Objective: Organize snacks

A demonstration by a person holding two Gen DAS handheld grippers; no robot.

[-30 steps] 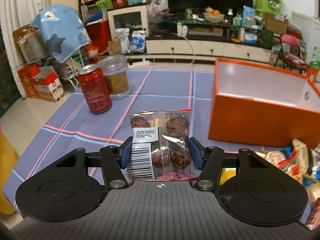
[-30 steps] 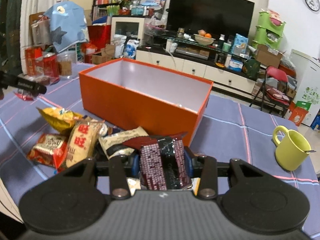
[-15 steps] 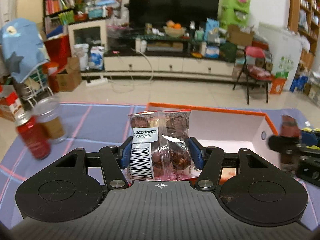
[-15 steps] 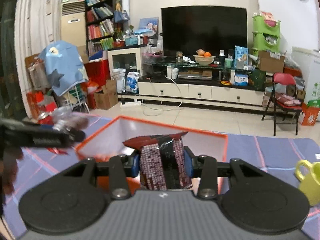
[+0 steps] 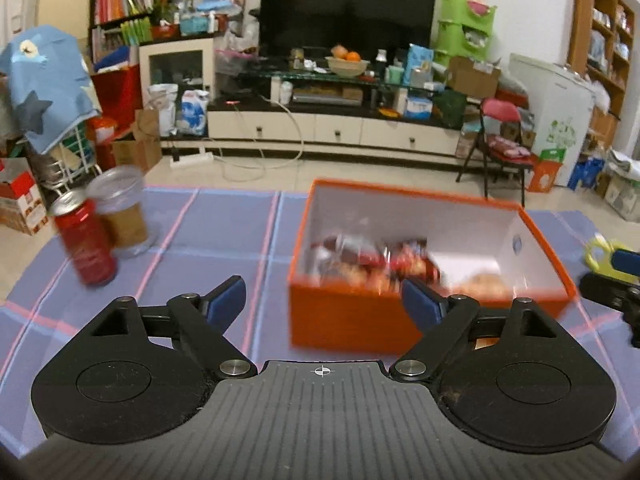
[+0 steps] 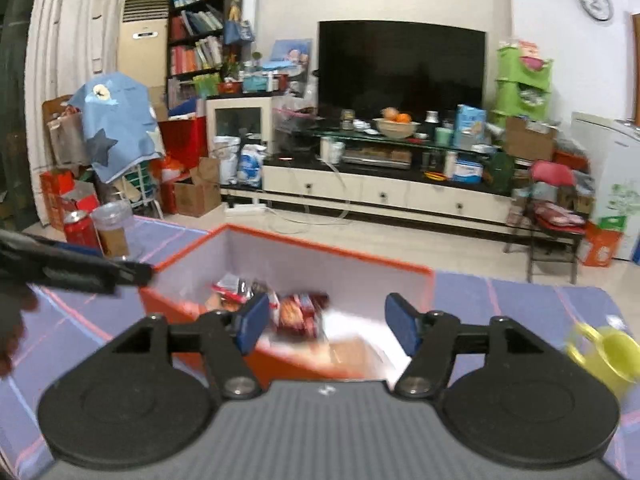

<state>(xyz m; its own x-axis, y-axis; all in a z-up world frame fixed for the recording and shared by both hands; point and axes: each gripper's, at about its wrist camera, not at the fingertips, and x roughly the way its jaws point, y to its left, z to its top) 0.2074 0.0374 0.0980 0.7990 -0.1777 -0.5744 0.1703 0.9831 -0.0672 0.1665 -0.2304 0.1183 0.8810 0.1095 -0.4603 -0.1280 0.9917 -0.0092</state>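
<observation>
Both the left gripper [image 5: 322,298] and right gripper [image 6: 322,322] hang spread and empty above the orange box [image 5: 344,320], snack packets [image 5: 376,256] lying inside; a low sweep might snag its rim.

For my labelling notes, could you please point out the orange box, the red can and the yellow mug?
orange box [image 5: 352,328]: left wrist view, on its front wall.
red can [image 5: 86,246]: left wrist view, mid-body.
yellow mug [image 6: 614,354]: right wrist view, on its side wall.
</observation>
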